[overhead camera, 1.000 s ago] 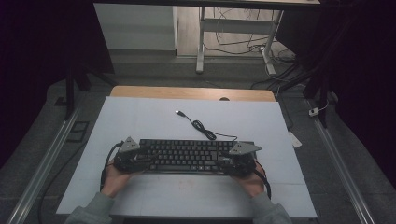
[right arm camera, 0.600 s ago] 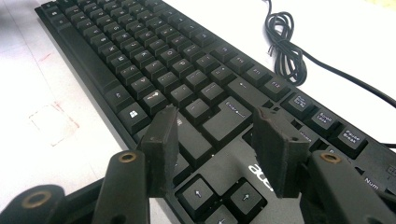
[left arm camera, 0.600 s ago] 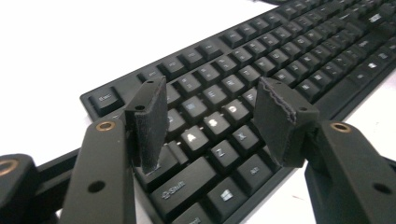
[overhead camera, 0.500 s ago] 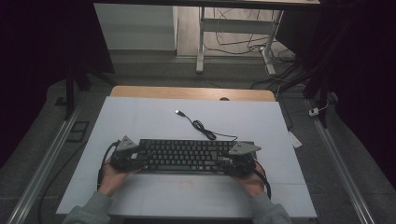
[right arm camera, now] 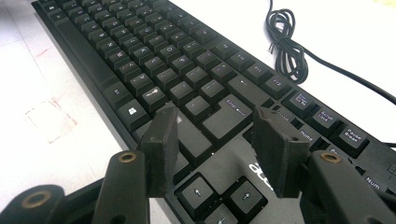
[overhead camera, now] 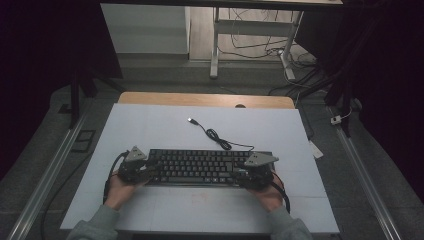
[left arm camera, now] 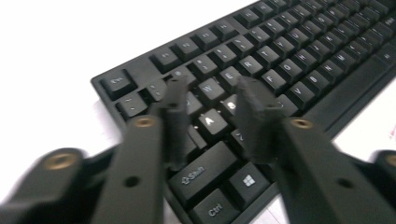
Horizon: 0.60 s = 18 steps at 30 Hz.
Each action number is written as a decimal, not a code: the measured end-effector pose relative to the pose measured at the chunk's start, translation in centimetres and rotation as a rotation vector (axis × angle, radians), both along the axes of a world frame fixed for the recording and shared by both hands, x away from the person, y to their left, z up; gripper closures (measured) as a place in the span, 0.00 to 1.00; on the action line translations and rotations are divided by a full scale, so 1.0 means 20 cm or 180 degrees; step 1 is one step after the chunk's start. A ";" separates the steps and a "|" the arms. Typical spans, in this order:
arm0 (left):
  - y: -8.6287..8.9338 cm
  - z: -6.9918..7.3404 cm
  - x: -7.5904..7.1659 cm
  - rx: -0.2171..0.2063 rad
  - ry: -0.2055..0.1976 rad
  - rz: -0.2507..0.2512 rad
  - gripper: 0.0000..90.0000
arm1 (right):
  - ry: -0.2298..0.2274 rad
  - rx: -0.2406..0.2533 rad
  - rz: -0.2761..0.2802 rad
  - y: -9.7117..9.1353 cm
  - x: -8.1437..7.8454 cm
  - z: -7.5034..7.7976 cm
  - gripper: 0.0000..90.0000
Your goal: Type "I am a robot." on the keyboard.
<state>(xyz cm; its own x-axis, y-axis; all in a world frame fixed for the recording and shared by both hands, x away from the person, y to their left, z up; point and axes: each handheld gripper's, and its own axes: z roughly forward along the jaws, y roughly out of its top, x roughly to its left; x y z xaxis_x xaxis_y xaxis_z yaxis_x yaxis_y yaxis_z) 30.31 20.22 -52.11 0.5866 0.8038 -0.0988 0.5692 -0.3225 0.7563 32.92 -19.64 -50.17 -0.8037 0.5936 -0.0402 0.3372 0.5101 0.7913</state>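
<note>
Grey sleeves, black fingers, brass screws, 2 grey triangular plates

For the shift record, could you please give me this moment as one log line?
left gripper: jaws just closing over keyboard left end, nothing gripped | right gripper: open over right end | cable: loose on table

I see a black keyboard with small white letters on its keys. Under my left gripper one key glows bright white. My right gripper has black jaws with little gold rings on them. Far past it lies a black cable, curled up. The table is pale blue-white. Beside my right gripper it has a faint red mark. Grey sleeves cover my arms.
</note>
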 end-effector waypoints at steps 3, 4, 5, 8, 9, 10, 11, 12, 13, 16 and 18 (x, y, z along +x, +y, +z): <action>-0.02 -0.01 0.00 0.0027 0.0016 -0.0064 0.90 | -0.0002 -0.0006 -0.0001 0.00 0.00 0.00 0.57; -0.02 -0.01 0.01 0.0051 0.0019 -0.0076 0.94 | -0.0001 -0.0004 0.0002 0.00 0.00 0.00 0.57; -0.03 -0.01 0.01 0.0064 0.0018 -0.0080 0.96 | 0.0000 -0.0006 0.0002 0.00 0.00 0.00 0.57; -0.05 -0.02 0.02 0.0102 0.0027 -0.0089 0.98 | 0.0007 -0.0020 0.0003 0.00 0.00 0.00 0.57; -0.05 -0.02 0.02 0.0118 0.0027 -0.0095 0.98 | 0.0007 -0.0017 0.0009 0.00 0.00 0.00 0.57; -0.06 -0.02 0.02 0.0133 0.0025 -0.0093 0.98 | 0.0005 -0.0025 0.0010 0.01 0.00 0.00 0.57; -0.06 -0.03 0.02 0.0143 0.0024 -0.0096 0.98 | 0.0003 -0.0027 0.0009 0.00 0.00 0.00 0.57; -0.06 -0.03 0.02 0.0148 0.0018 -0.0094 0.98 | 0.0004 -0.0019 0.0009 0.00 0.00 0.00 0.57; -0.06 -0.03 0.02 0.0152 0.0014 -0.0085 0.98 | 0.0005 -0.0017 0.0006 0.00 0.00 0.00 0.57; -0.07 -0.03 0.02 0.0166 0.0005 -0.0051 0.98 | 0.0001 -0.0025 0.0014 0.00 0.00 0.00 0.57; -0.07 -0.03 0.03 0.0192 0.0004 -0.0038 0.98 | -0.0004 -0.0043 0.0013 0.01 0.00 0.00 0.57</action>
<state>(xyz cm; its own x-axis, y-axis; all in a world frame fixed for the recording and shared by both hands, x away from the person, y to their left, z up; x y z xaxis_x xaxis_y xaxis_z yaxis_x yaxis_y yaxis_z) 30.87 18.91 -52.80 0.5962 0.8012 -0.0511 0.5660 -0.3744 0.7345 32.92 -19.51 -50.25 -0.8060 0.5898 -0.0492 0.3342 0.5221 0.7847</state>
